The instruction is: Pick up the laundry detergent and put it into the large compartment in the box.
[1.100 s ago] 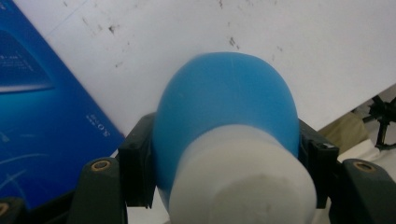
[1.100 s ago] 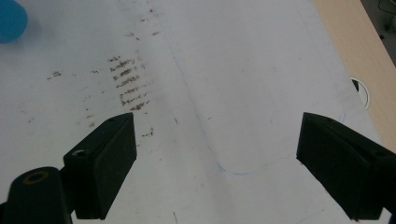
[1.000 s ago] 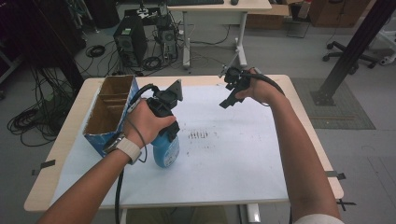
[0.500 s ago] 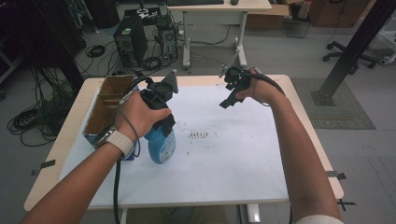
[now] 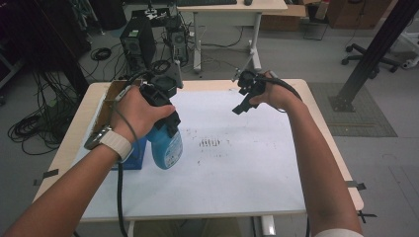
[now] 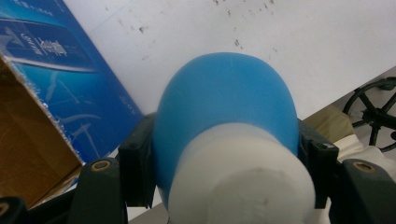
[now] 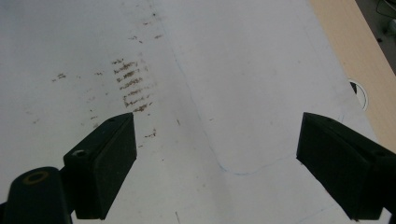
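Note:
A blue bottle (image 5: 167,146) with a white neck (image 6: 243,177) hangs just above the white sheet (image 5: 232,163) at the table's left. My left gripper (image 5: 163,116) is shut on it near the neck, and its black jaws press both sides of the blue body (image 6: 224,107). Over the far middle of the table my right gripper (image 5: 240,106) is held up, open, pointing down at the sheet. Nothing lies between its pads (image 7: 109,158). Below it on the sheet is a patch of brown smudges (image 7: 133,84), also seen mid-sheet (image 5: 211,143).
An open cardboard box with blue printed sides (image 5: 129,155) stands at the table's left edge, close to the bottle. The tan table rim (image 5: 326,128) borders the sheet. Behind the table are a computer tower (image 5: 136,42), cables and a desk.
My left hand has lifted the blue bottle up off the sheet, beside the box. The right hand and its gripper have stayed where they were.

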`<state>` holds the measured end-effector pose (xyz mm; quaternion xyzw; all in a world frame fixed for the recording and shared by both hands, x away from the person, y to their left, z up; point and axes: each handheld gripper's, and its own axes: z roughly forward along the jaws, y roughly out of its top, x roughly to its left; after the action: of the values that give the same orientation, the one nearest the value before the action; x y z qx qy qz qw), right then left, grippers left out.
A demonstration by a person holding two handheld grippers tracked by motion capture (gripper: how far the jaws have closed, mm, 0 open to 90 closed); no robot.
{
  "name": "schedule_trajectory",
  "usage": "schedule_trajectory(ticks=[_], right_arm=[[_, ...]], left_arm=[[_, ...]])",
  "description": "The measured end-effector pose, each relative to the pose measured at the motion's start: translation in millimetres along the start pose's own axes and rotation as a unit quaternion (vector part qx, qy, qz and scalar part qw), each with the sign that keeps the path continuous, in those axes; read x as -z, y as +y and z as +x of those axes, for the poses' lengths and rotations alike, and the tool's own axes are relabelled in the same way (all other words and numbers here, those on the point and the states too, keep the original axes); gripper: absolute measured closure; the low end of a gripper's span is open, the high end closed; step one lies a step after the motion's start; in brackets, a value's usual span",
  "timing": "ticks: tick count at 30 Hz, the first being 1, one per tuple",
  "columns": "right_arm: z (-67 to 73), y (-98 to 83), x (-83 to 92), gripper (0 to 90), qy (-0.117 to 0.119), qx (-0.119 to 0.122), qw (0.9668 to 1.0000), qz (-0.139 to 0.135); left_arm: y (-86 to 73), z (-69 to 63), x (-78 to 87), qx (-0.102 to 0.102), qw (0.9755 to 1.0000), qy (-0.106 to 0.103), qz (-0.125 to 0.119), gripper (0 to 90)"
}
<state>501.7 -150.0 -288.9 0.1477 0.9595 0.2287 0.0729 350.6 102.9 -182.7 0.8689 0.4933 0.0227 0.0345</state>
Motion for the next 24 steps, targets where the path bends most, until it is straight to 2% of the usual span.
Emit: schedule_trajectory(ticks=[6,15,24], right_arm=[[0.4,-0.3,1.3,12.2,0.0,0.001,1.0,0.0],[-0.3,-2.0,5.2,12.2,-0.003,0.001,1.0,-0.006],[-1.6,-4.0,6.4,12.2,-0.004,-0.002,1.0,-0.006]], left_arm=[[-0.7,1.9,11.9,0.005,1.0,-0.003,-0.004,37.2],[-0.7,8.6,30.8,0.014,0.9999,0.0,0.006,37.3],[-0.3,22.6,51.3,0.041,0.9991,-0.004,-0.004,37.3]])
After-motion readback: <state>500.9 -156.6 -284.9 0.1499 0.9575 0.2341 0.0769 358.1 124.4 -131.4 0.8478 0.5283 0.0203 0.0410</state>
